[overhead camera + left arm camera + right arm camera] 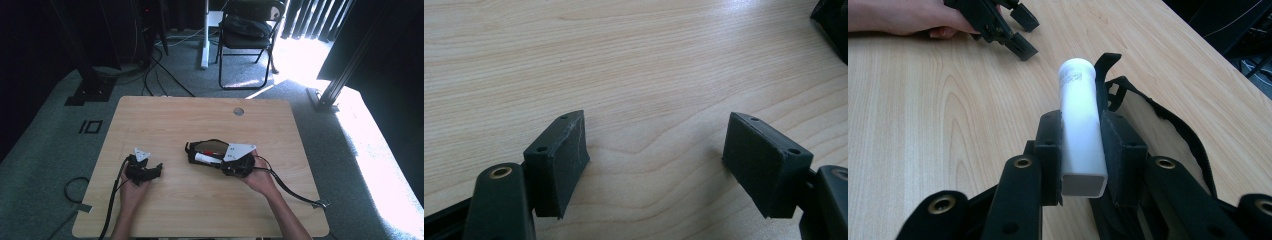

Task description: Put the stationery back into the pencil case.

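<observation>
From above, my right gripper (216, 161) clamps a white tube (207, 158) over a black pouch (202, 146) on the pale wood-grain table (200, 117). My left gripper (656, 165) rests released — matte, blocky black pads wide apart over bare wood. Along my right jaws the tube (1079, 125) looks smooth, round-capped, flat at its near end — pinched just above the pouch's strap (1173, 122).

This looks like a lab or recording room rather than a home. A small wooden bench (165, 112) stands on grey carpet (40, 150). Black metal frame posts (350, 65) rise at 10 and 2 o'clock, loose cables (165, 70) run over the floor at 11, and a folding chair (247, 35) stands at 12 beside dark curtains (310, 17).
</observation>
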